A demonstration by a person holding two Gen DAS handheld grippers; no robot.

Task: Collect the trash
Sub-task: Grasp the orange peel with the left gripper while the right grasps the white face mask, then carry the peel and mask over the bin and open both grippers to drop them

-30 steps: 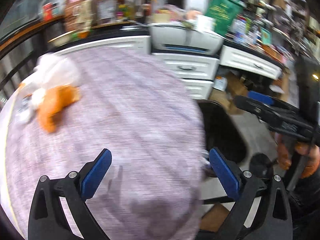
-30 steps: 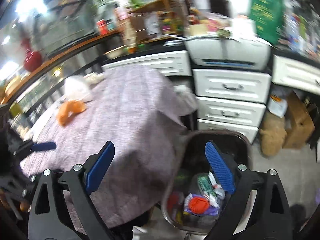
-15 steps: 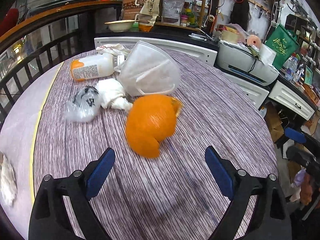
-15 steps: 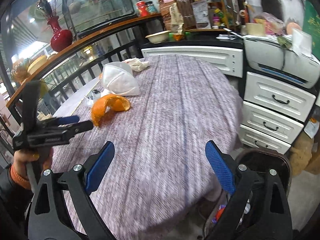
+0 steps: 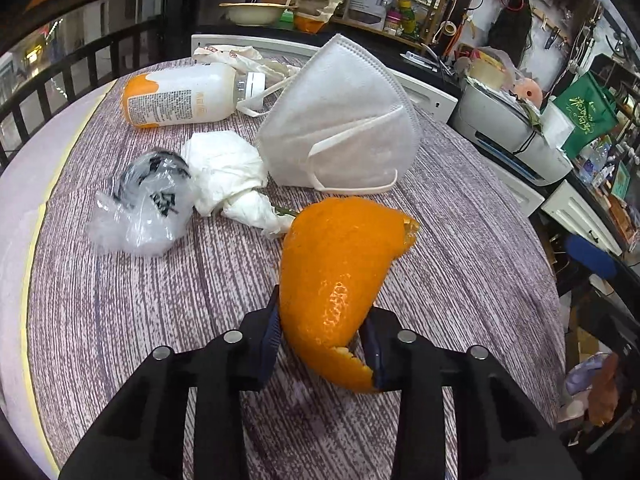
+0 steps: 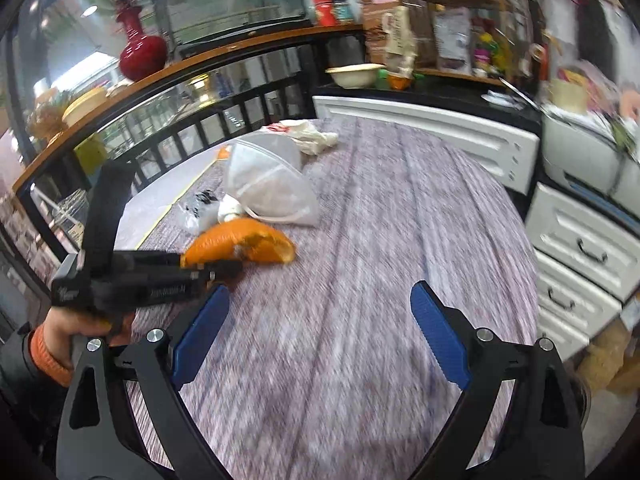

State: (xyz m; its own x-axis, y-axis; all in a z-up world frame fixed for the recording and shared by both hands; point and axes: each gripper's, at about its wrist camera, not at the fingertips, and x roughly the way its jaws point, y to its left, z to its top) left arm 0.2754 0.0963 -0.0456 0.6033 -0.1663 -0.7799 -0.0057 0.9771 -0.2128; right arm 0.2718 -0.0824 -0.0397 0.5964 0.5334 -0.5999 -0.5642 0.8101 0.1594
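On my left, my left gripper has just been closing, and the orange peel stands between its blue pads; both pads look pressed against the peel's near end, so I take it as gripped. The peel's long axis runs away from me, straight along the line of my fingers, with its far tip toward the face mask and its near, torn end at my pads. That suits the lift: I judge I only need to raise it and carry it off to the right, where the bin should be, though no bin shows clearly now. The peel rests on the table, touching or just beside the crumpled tissue, so a tug could drag that along. Further left lie a clear plastic wrapper and a bottle on its side.

On my right, my right gripper hangs wide open over bare tablecloth, holding nothing, well apart from the peel. My left hand is plainly the nearer one.
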